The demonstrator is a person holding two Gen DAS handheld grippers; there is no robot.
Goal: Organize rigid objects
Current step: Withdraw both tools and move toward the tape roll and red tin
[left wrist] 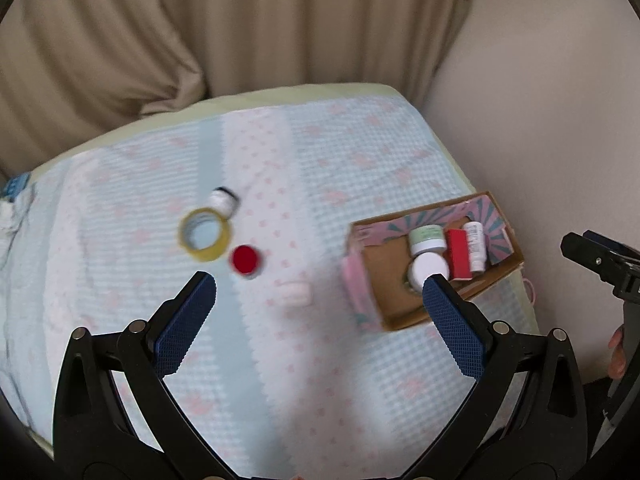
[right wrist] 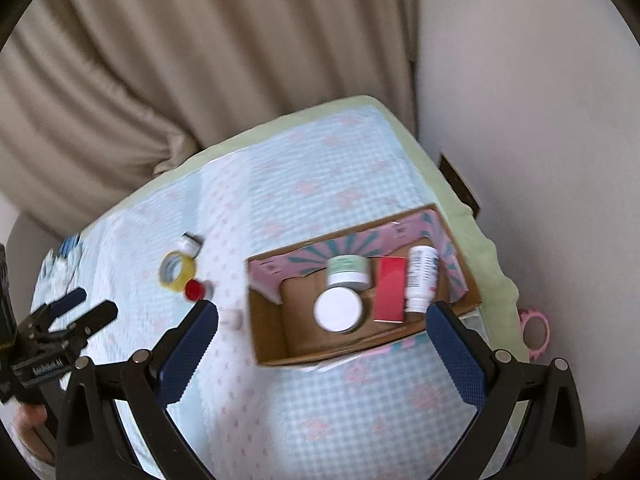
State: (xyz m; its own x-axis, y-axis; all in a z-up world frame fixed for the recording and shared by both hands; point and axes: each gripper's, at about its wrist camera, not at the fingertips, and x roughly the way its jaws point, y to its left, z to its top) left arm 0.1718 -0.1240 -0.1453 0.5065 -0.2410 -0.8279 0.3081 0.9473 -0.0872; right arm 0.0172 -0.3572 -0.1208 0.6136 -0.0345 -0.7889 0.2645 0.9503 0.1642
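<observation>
A cardboard box lies on the bed at the right. It holds a white-lidded jar, a green-lidded jar, a red box and a white bottle. Loose on the bed to the left are a yellow tape roll, a red-capped jar, a small white bottle and a small white item. My left gripper is open and empty above the bed. My right gripper is open and empty above the box.
The bed has a light blue checked cover with pink hearts. Beige curtains hang behind and a wall stands at the right. A pink ring-shaped item hangs off the bed's right edge.
</observation>
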